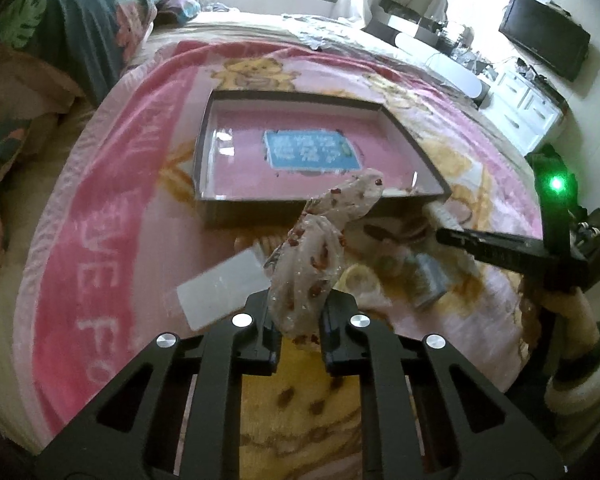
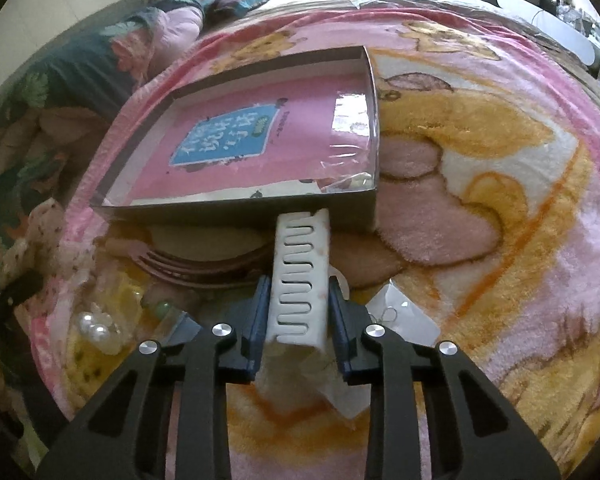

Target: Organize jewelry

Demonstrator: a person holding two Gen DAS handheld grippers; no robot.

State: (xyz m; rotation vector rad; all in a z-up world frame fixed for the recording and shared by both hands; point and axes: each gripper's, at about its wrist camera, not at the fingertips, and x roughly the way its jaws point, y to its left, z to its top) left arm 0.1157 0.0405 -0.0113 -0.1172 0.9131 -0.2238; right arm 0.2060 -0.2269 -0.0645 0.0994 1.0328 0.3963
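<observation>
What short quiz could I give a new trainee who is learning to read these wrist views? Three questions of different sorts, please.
1. True or false: the left gripper is shut on a floral fabric scrunchie.
2. The white hair claw clip sits between which gripper's fingers? A left, B right.
3. Fill in: the shallow box lies on a pink ___.

Key: 1 true. 2 B. 3 blanket.

Both wrist views close, angled down; share box [image 1: 324, 204] [image 2: 236, 210] — blanket [image 1: 112, 216] [image 2: 480, 152].
</observation>
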